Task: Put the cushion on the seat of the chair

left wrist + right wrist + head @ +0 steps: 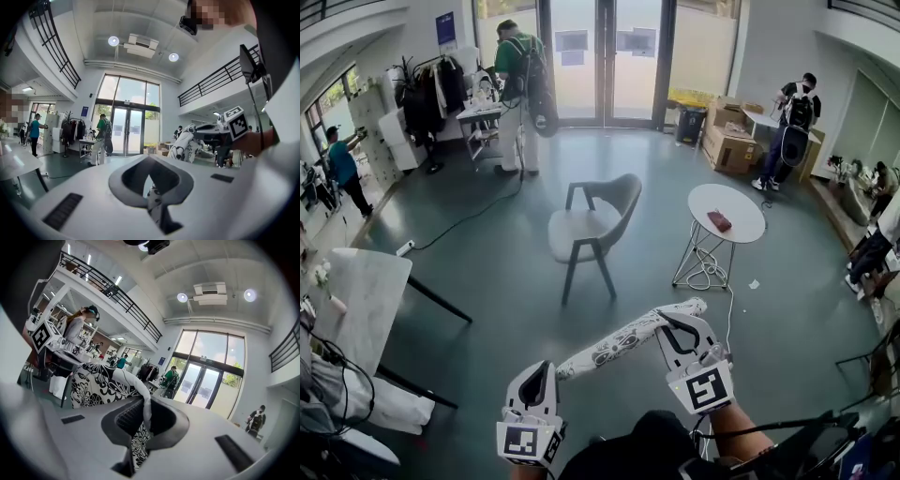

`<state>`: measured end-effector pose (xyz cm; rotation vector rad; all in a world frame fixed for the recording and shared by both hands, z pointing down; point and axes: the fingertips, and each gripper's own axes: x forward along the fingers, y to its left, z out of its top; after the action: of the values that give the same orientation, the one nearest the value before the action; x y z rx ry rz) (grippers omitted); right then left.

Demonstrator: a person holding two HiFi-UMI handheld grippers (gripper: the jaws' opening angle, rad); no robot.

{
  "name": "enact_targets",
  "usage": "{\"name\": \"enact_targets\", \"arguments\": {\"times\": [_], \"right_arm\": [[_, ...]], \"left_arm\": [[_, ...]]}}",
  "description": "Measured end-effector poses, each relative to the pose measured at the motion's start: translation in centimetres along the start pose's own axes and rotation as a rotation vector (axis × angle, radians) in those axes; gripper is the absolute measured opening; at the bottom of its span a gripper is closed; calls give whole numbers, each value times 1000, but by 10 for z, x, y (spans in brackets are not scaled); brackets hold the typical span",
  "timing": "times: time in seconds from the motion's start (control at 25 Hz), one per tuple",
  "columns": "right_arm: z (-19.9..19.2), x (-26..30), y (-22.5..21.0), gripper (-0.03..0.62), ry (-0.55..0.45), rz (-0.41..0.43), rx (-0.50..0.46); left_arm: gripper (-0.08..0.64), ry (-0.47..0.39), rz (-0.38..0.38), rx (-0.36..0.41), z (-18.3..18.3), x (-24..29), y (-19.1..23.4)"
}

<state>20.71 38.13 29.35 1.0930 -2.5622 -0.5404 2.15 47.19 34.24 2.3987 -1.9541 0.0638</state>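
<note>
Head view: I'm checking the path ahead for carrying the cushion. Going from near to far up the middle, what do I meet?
Black-and-white floral cushion → grey chair with dark legs → glass double doors.

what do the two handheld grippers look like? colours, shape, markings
Matching pair. Left gripper and right gripper: white moulded shells with a dark grey spade-shaped recess around the jaws. Each carries a white cube with black square markers. Right forearm shows no sleeve.
</note>
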Motion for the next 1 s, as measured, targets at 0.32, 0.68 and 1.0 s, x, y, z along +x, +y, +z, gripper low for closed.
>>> {"name": "enact_targets", "arguments": {"times": [0.32, 0.68, 1.0], "right_arm": [[-8, 34, -8, 23, 23, -14, 3], [-7, 103, -48, 23, -18, 32, 21], [-20, 160, -96, 23, -33, 59, 18]], "left_arm": [[8, 1, -16, -17, -9, 31, 23], [8, 27, -14, 2, 4, 110, 43], [8, 43, 3, -1, 14, 186, 56]]}}
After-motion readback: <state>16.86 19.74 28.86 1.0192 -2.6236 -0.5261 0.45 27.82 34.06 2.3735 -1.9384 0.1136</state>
